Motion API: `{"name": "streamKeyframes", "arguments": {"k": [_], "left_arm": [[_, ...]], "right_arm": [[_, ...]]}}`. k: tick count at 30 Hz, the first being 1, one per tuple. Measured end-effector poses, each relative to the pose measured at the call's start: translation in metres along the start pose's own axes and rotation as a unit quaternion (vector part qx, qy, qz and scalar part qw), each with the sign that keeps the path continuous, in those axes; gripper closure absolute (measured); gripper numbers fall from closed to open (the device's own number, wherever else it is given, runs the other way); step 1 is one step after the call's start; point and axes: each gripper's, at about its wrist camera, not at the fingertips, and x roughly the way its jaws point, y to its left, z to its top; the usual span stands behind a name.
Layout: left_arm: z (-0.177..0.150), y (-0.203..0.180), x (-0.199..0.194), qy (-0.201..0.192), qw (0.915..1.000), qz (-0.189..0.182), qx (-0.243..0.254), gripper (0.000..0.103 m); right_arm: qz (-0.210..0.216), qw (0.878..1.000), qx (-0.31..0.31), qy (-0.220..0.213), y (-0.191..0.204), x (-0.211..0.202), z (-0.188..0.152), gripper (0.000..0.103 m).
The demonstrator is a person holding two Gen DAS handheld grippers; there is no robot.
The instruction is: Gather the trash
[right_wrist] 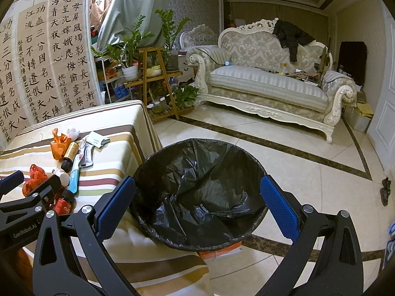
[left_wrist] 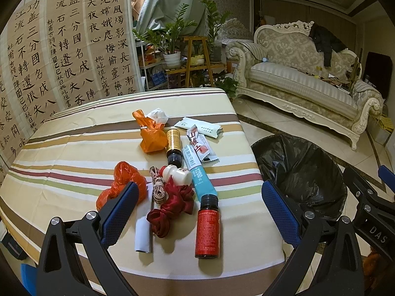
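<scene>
Left tool (left_wrist: 200,204) wide, holding nothing, above litter on striped table (left_wrist: 74,148); red bottle (left_wrist: 207,229) nearest. Right tool (right_wrist: 197,202) wide, over black-lined bin (right_wrist: 197,192).

1. The trash bin (right_wrist: 197,197), lined with a crumpled black bag, stands open on the floor just beside the table's corner.
2. A red-labelled bottle (left_wrist: 207,229) with a black cap lies nearest the table's front edge.
3. A gold bottle (left_wrist: 174,145) lies beside an orange bag (left_wrist: 151,135).
4. A blue tube (left_wrist: 200,172) lies between the two bottles.
5. Another orange bag (left_wrist: 121,185), a dark red ribbon (left_wrist: 170,207) and twine (left_wrist: 158,187) lie at the near left.
</scene>
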Motion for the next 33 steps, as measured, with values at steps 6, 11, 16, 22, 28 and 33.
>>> {"name": "streamKeyframes", "arguments": {"k": [6,11,16,22,28,33], "left_arm": [[0.0000,0.0005,-0.0001,0.000,1.0000,0.000,0.000,0.006],[-0.0006,0.0004,0.0006,0.001,1.0000,0.000,0.001,0.006],[-0.0038,0.0024,0.0020,0.002,1.0000,0.000,0.000,0.006],[-0.0069,0.0028,0.0047,0.002,1.0000,0.000,0.002,0.006],[-0.0076,0.0014,0.0050,0.003,1.0000,-0.001,0.003,0.006],[-0.0068,-0.0013,0.0036,0.004,1.0000,-0.002,0.001,0.006]], "right_arm": [[-0.001,1.000,0.001,0.002,-0.0017,0.0003,-0.0031,0.004],[-0.006,1.000,0.005,0.005,-0.0008,0.0008,-0.0033,0.004],[-0.009,1.000,0.001,0.007,0.0001,0.0002,0.0011,0.004],[-0.008,1.000,0.001,0.007,0.0001,-0.0001,0.0003,0.004],[-0.009,1.000,0.001,0.007,0.0007,0.0008,0.0004,0.004],[-0.009,1.000,0.001,0.007,0.0006,0.0003,0.0003,0.004]]}}
